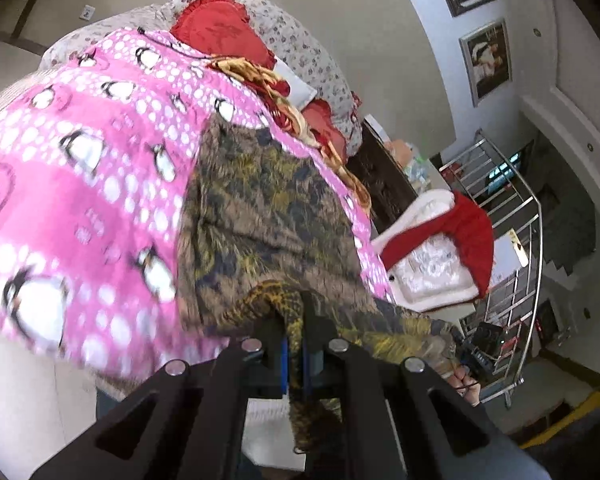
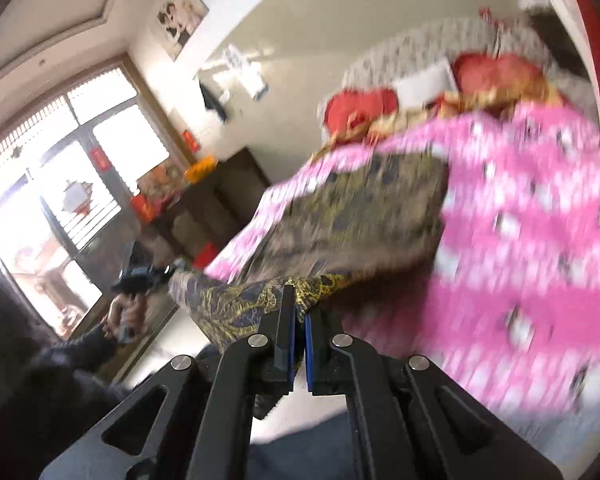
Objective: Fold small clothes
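Note:
A brown garment with a yellow and blue pattern [image 1: 260, 216] lies spread on a pink penguin-print blanket [image 1: 80, 152] on the bed. My left gripper [image 1: 294, 320] is shut on the garment's near edge. The same garment [image 2: 360, 216] shows in the right wrist view, where my right gripper [image 2: 299, 312] is shut on its near edge too. The cloth stretches taut between the two grippers off the bed's near side. The left gripper [image 2: 140, 278] and the hand holding it show at the left in the right wrist view. Both views are blurred.
Red pillows [image 1: 216, 36] and a floral quilt [image 1: 300, 52] lie at the bed's head. A red and white jacket [image 1: 440, 248] lies on a table beside a metal stair railing [image 1: 516, 240]. A dark cabinet [image 2: 220, 196] stands by a bright window [image 2: 60, 184].

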Available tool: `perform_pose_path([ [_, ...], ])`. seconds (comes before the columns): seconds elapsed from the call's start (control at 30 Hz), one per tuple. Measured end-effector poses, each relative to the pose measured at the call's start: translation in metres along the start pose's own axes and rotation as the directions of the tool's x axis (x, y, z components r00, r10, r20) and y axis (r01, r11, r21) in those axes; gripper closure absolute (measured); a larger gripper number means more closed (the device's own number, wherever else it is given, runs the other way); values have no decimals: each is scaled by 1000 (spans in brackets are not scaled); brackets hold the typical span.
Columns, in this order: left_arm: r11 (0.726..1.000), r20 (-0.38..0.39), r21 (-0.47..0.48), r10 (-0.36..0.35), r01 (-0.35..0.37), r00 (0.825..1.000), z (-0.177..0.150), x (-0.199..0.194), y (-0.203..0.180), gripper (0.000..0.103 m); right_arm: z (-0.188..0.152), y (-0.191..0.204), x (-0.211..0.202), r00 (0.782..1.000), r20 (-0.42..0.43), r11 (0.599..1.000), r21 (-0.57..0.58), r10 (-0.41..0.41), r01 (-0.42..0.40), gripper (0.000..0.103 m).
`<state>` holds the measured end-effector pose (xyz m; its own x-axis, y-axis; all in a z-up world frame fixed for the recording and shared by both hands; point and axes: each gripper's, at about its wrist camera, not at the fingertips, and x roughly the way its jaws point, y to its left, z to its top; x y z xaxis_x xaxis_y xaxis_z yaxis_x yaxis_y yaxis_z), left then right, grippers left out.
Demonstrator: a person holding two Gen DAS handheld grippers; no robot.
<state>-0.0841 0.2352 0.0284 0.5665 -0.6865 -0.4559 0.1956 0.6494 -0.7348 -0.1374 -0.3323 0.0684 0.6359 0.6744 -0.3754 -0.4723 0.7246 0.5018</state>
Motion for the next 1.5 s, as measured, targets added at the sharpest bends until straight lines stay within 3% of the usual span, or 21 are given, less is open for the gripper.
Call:
perform_pose_path([
  [0.2,995,74,-45,88,-84,993,63,40,0,99,71,-31,55,994,38,994,-39,-101,102,93],
  [0.37,989,116,-85,131,-122,985,136,75,8,99,119,-79,121,970,8,969,-36,-244,244,93],
  [0.5,974,96,-14,226,-226,969,183,118,11,99,137,-114,175,940,-55,941,-26,-338,337,93],
  [0.6,950,34,21,311,-312,950,203,160,26,99,138,-136,202,915,-107,921,-18,-389,389,93],
  [0.63,941,14,20,337,-337,941,205,174,33,99,138,-144,212,901,-126,909,-18,-415,416,93],
  [0.77,911,-15,85,405,-403,914,205,208,45,99,140,-161,224,886,-138,894,7,-443,448,93],
  [0.93,904,-18,96,420,-417,907,208,228,55,98,151,-173,235,863,-151,874,-8,-482,486,93],
  [1.1,869,-76,135,489,-477,869,201,247,65,91,141,-196,260,829,-248,854,13,-501,520,93],
  [1.2,873,-74,124,482,-471,873,199,241,70,80,138,-204,257,856,-246,864,115,-454,491,89],
  [1.27,851,-56,112,522,-514,851,201,230,72,49,141,-204,246,875,-239,868,173,-421,465,85],
  [1.33,841,-12,92,537,-533,844,201,210,72,48,146,-197,228,881,-207,870,177,-425,461,80],
  [1.43,818,71,114,560,-564,826,194,185,54,60,152,-183,198,883,-154,868,172,-443,465,76],
  [1.5,822,104,172,534,-543,839,179,181,31,64,153,-169,185,875,-123,863,145,-469,483,75],
])
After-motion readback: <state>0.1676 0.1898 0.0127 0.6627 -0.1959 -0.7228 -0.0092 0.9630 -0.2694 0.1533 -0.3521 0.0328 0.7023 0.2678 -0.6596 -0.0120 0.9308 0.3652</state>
